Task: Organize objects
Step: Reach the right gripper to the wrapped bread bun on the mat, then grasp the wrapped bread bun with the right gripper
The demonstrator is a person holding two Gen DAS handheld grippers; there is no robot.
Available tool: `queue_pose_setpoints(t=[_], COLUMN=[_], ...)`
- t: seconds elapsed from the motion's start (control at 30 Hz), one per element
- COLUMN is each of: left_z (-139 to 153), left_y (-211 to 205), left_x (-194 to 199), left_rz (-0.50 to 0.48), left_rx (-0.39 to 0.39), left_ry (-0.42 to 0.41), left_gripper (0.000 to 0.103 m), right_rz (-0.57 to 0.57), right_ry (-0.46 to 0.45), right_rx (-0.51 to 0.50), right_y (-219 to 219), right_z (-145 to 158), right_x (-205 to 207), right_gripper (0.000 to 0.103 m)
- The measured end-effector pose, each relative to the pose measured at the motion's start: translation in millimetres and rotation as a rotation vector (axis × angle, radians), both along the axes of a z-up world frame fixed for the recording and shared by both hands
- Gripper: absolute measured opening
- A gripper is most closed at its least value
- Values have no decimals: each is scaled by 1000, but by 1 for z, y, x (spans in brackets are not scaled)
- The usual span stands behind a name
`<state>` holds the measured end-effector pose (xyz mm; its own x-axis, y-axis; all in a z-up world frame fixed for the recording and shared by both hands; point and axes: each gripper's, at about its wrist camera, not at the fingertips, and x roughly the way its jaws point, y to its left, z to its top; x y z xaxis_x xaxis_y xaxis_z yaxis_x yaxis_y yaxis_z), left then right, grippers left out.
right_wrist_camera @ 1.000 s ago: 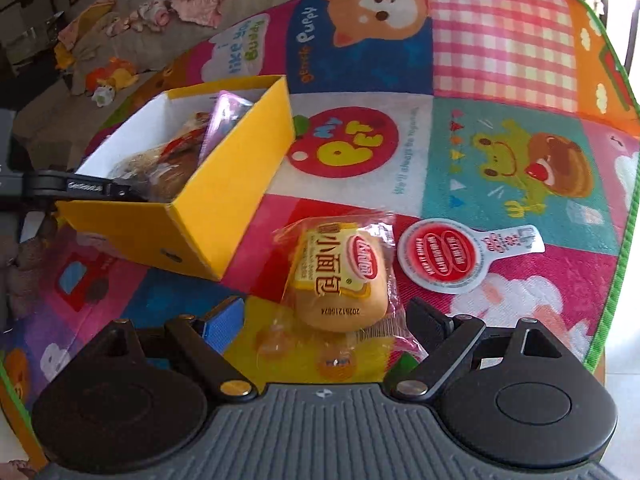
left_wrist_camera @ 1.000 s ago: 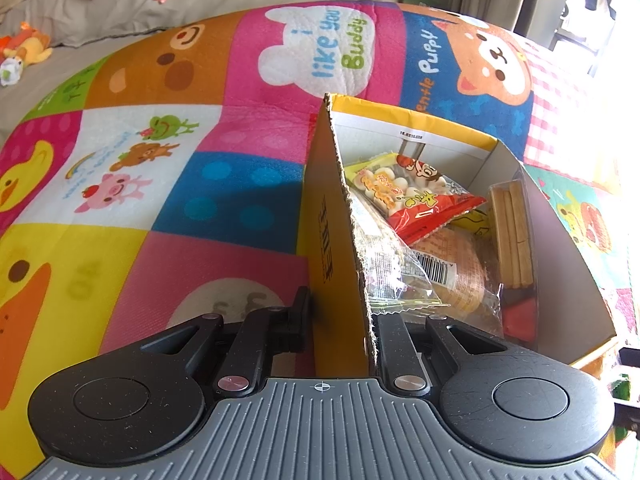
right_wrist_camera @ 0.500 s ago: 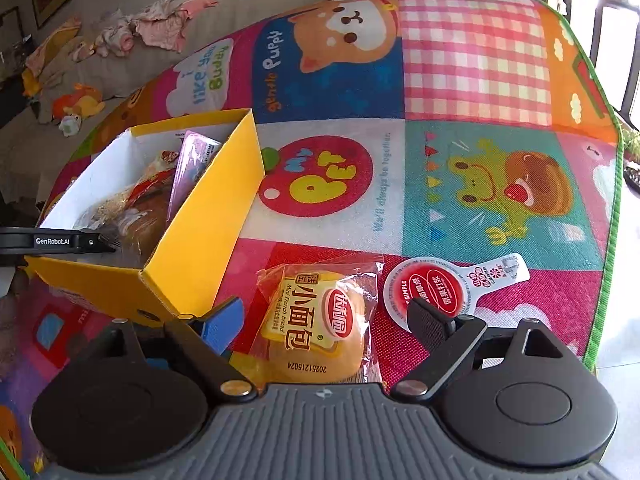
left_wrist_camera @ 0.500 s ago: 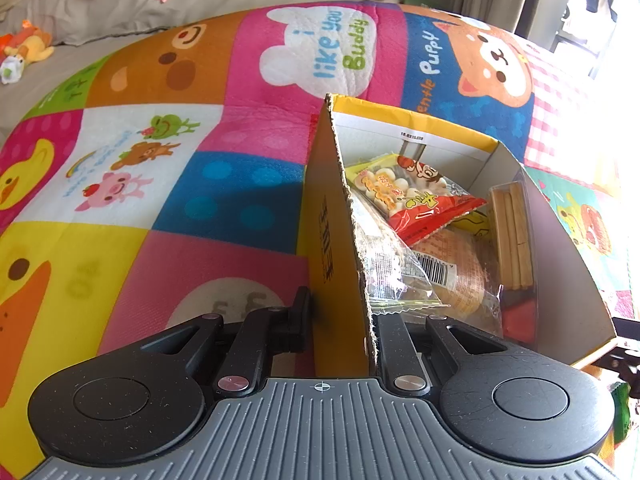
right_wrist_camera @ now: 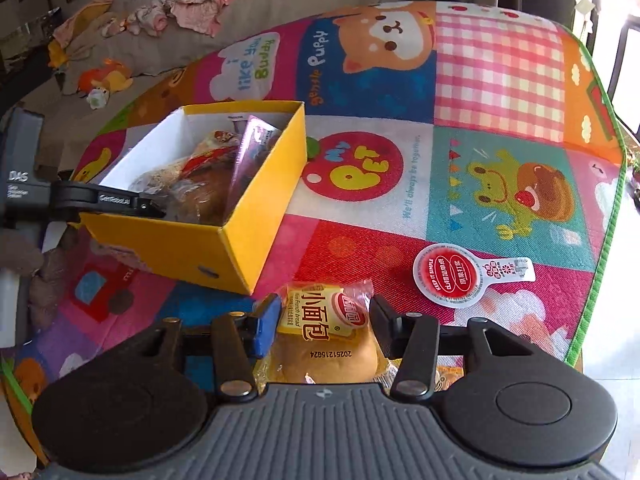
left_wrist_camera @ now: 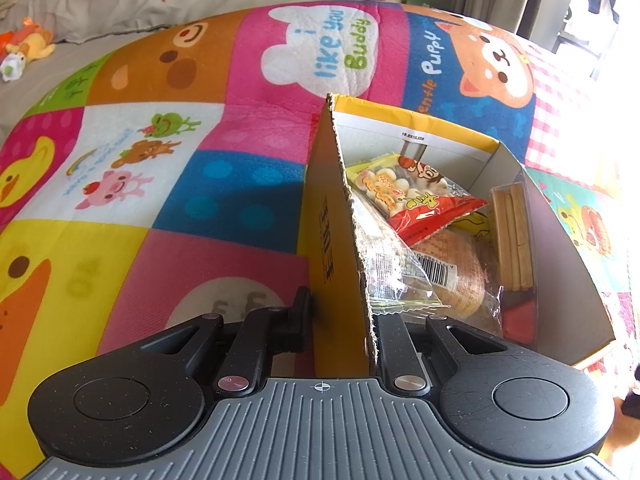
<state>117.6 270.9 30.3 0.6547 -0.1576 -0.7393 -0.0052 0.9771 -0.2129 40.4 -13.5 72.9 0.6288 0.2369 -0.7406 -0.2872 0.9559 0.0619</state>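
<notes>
Bread packet now lengthwise between tongs

Left claw: matte black linkage arms, two round black housings, grey ribbed base with a small crosshair mark, silver pivot screws. White lettering along its side in the right wrist view. Right claw: same black-and-grey build, silver screws; one finger carries a blue pad.

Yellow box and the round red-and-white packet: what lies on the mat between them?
Only bare mat separates yellow box from round packet, as the right wrist view shows.
</notes>
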Motion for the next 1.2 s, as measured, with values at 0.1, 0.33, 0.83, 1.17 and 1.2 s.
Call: queue_pose_setpoints(t=[0.1,0.33,0.83,1.17,1.2], left_z=[0,0,0,0,0], left_y=[0,0,-1,-1,-1], left_x=[0,0,-1,-1,-1], left_rz=[1,2,-7,-8,-9], left_rx=[0,1,11,12,12], left_ry=[0,2,0,0,0], left_gripper=[16,16,16,16,16], right_rz=[38,81,14,80,73], right_ry=[0,-58,-20,77,92], right_rx=[4,-29,6,-22,-8], right_y=[3,10,-10,-7,-9], right_z=[10,26,5,-28,-30], right_x=[-19,-45,-27,-34,-36], right_gripper=[36,36,84,86,86])
